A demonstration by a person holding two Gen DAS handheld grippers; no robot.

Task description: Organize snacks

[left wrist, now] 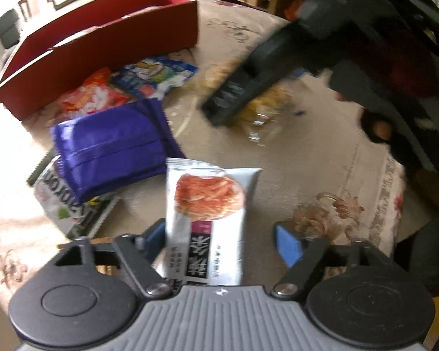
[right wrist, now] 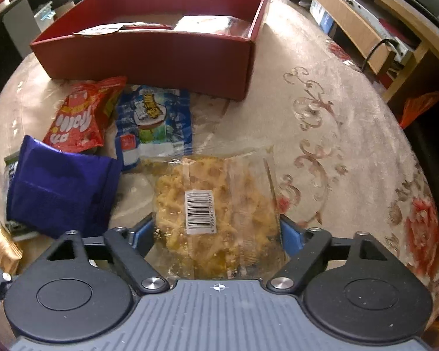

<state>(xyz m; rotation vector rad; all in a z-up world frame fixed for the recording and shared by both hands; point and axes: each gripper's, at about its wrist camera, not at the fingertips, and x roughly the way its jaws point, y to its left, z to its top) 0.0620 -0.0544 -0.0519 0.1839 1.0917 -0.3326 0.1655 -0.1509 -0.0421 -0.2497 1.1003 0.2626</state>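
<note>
A red cardboard box (right wrist: 149, 55) stands at the back of the table, also in the left wrist view (left wrist: 102, 46), with packets inside. In front of it lie a red snack bag (right wrist: 82, 114), a blue-white packet (right wrist: 155, 120) and a purple packet (right wrist: 58, 190). My right gripper (right wrist: 218, 234) is open, its blue pads either side of a clear bag of yellow snacks (right wrist: 216, 210) with a barcode. My left gripper (left wrist: 222, 239) is open around a white packet (left wrist: 207, 213) with an orange food picture; the right pad stands clear of it.
The table has a beige floral cloth (right wrist: 322, 134). A green-white packet (left wrist: 64, 204) lies under the purple packet (left wrist: 111, 149). The right gripper's dark body (left wrist: 248, 87) crosses the left wrist view over the yellow bag. Wooden shelving (right wrist: 365, 23) stands beyond the table's right side.
</note>
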